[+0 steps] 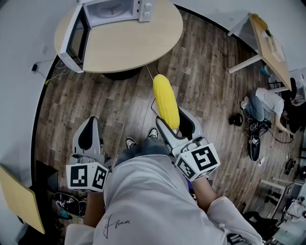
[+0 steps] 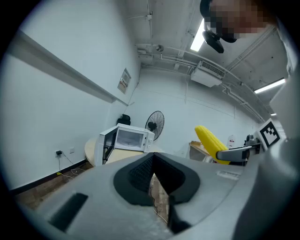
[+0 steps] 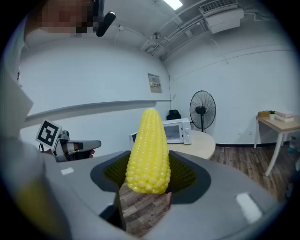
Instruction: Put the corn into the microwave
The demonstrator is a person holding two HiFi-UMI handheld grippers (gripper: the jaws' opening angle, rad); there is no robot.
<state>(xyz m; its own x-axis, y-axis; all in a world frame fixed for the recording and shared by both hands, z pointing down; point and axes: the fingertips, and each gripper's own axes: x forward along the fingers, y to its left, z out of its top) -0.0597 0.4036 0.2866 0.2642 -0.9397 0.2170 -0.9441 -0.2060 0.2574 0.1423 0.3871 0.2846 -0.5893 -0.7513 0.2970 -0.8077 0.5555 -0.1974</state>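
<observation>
A yellow corn cob [image 1: 165, 100] sticks forward out of my right gripper [image 1: 178, 123], which is shut on the cob's thick end. In the right gripper view the corn [image 3: 149, 152] fills the middle between the two grey jaws of that right gripper [image 3: 149, 183]. The white microwave [image 1: 103, 12] stands on the round wooden table [image 1: 138, 43] ahead, its door [image 1: 76, 38] swung wide open. It also shows as the microwave [image 2: 126, 139] and the microwave [image 3: 176, 131] far off. My left gripper [image 1: 90, 120] is held low at the left, shut and empty, its left gripper tips [image 2: 153, 176] meeting.
Wood floor lies between me and the table, with a cable [image 1: 152, 76] running across it. A person [image 1: 265, 103] crouches on the floor at the right near a desk [image 1: 270, 40]. A standing fan [image 2: 154, 124] is behind the table. A wooden board [image 1: 19, 201] leans at the lower left.
</observation>
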